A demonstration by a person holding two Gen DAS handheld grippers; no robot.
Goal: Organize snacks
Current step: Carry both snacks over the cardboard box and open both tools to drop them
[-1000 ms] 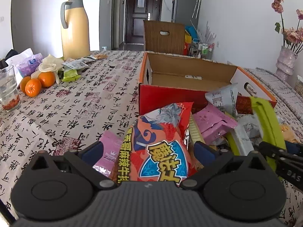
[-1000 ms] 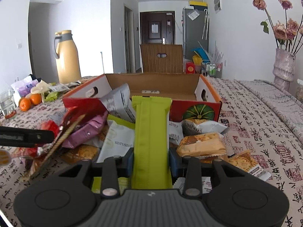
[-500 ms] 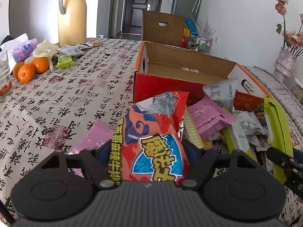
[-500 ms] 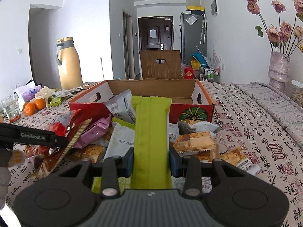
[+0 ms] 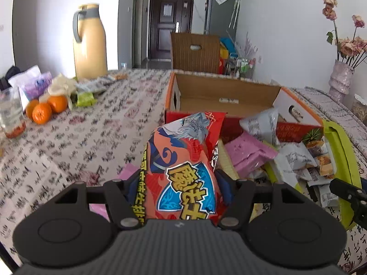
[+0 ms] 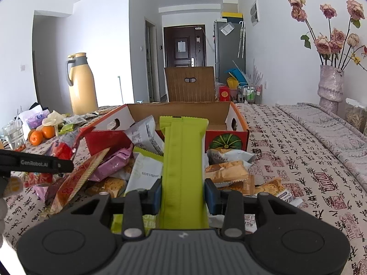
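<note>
Patterned tablecloth; cardboard box, snack packets, oranges.

Red-and-blue snack bag, lime-green packet, red-and-orange cardboard box, calligraphy-print tablecloth, tan thermos.

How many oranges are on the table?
2 show clearly: one orange in front, another orange right behind it, beside the glass. A third may hide behind them.
</note>
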